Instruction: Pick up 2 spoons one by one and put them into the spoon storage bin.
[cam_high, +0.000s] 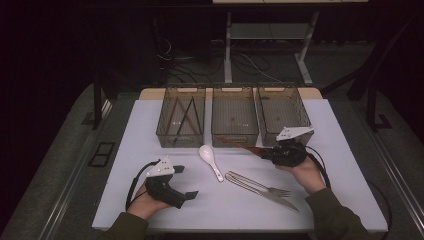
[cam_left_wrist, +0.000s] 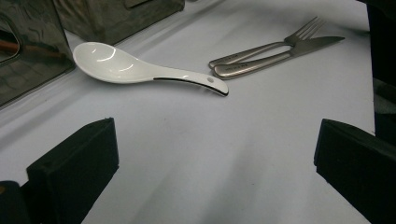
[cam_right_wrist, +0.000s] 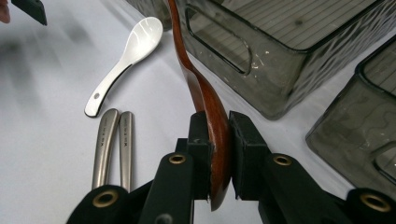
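Wooden spoon (cam_right_wrist: 211, 121) clamped between right gripper (cam_right_wrist: 218, 154) fingers (cam_right_wrist: 200, 140).

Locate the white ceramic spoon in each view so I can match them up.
High view: white ceramic spoon at table centre, in front of the middle bin.
Left gripper view: upper left, handle pointing right.
Right gripper view: upper left, left of the held wooden spoon.
Shared landmark: steel fork and knife beside it.

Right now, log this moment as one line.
right gripper: shut on wooden spoon | left gripper: open, idle | white spoon: on table
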